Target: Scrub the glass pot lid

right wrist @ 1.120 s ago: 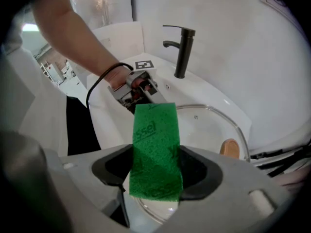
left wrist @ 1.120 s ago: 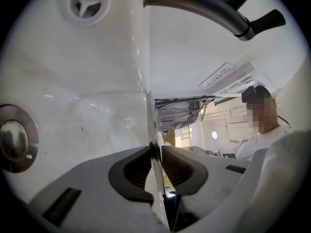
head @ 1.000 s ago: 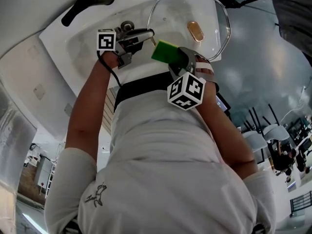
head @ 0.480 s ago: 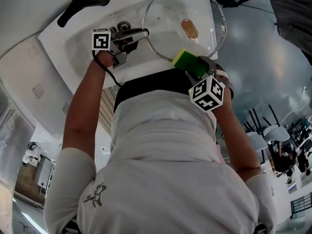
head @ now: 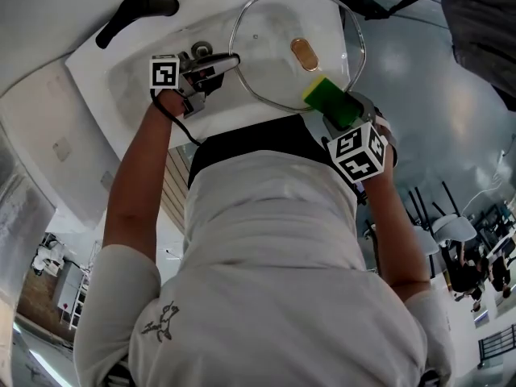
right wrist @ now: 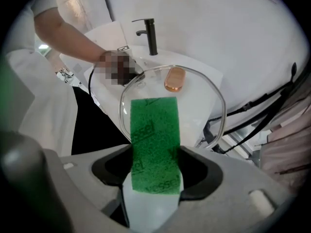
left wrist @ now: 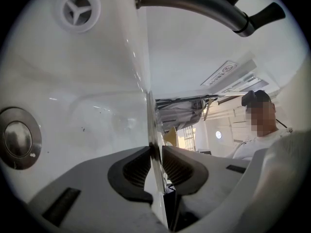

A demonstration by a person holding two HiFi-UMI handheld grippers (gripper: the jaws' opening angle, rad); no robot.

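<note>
Over the sink, left tongs hold the glass lid level.

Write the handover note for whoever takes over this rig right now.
Left gripper: shut on the glass pot lid at its rim, holding it over the white sink. Its fingers have just eased slightly wider, with the rim between them.
Right gripper: shut on the green sponge, at the lid's near edge; contact unclear.
Done: lid and sponge both in hand. How much has been scrubbed cannot be told.
Left: scrub the glass, probably keeping the left grip firm.
</note>
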